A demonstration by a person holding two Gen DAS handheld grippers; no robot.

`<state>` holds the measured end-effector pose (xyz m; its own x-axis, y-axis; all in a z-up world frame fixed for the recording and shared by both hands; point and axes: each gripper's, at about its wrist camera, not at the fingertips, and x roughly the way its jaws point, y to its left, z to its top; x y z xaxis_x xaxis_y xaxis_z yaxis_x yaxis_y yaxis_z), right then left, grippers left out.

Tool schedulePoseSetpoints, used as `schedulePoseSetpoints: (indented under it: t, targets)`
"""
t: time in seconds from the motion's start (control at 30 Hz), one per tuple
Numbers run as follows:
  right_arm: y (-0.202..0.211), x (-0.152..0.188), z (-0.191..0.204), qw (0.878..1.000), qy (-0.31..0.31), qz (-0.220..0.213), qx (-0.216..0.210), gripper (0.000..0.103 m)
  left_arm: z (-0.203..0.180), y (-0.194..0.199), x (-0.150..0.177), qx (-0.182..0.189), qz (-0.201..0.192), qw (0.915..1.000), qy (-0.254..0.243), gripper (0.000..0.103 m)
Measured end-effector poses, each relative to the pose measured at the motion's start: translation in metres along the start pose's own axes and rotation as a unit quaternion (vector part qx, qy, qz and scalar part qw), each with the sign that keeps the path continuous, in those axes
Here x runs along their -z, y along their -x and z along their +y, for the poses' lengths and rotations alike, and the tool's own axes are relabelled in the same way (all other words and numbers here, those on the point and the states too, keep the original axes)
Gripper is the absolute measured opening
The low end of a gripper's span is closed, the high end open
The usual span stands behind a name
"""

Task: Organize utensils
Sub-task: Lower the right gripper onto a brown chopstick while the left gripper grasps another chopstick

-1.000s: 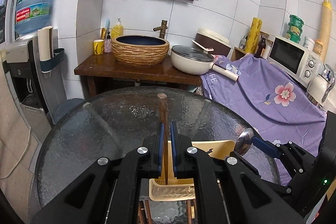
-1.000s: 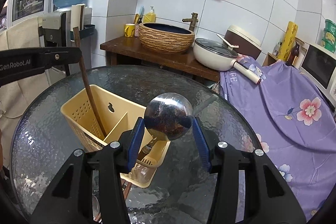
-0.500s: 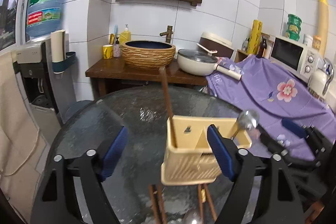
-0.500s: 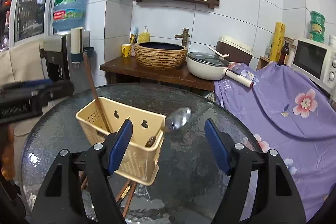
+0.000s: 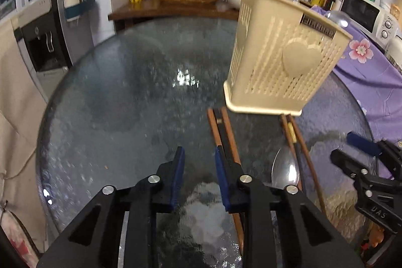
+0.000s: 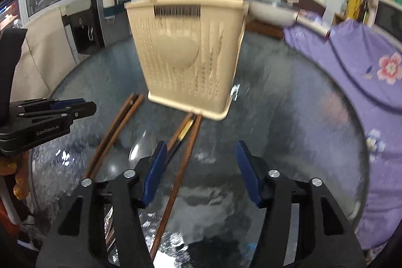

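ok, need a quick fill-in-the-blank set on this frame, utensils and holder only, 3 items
1. The beige utensil holder bears a raised ____ shape on its perforated side.
2. Two pairs of wooden chopsticks lie flat on the ____ table.
3. Between the two chopstick pairs, a metal ____ lies on the table in front of the holder.

Missing words: heart; glass; spoon
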<state>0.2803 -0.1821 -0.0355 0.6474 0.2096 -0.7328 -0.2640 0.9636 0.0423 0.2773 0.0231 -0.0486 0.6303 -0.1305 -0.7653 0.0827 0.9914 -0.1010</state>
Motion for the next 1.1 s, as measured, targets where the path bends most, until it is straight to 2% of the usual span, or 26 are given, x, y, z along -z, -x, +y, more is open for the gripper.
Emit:
schedulePoseSetpoints:
  t: [0.07, 0.27, 0.63, 0.9, 1.1]
  targets:
    - [-0.010, 0.005, 0.002, 1.000, -0.006, 0.018, -0.002, 0.049, 0.001, -0.004, 0.004, 0.003, 0.006, 1.0000, 0.001, 0.021]
    - [-0.023, 0.008, 0.005, 0.999, -0.016, 0.037, 0.000, 0.047, -0.007, -0.013, 0.010, 0.013, 0.017, 0.9998, -0.003, 0.020]
    - [-0.034, 0.009, 0.008, 0.999, -0.008, 0.048, 0.020, 0.041, -0.017, -0.024, 0.013, 0.013, 0.021, 0.9996, -0.012, 0.016]
    - [-0.033, 0.010, 0.001, 0.998, -0.007, 0.053, 0.022, 0.039, -0.003, -0.023, 0.012, 0.007, 0.022, 0.9997, -0.011, 0.016]
    - [-0.046, -0.006, 0.006, 0.998, -0.007, 0.061, 0.023, 0.039, -0.003, -0.035, -0.002, -0.005, 0.030, 0.9994, -0.015, 0.016]
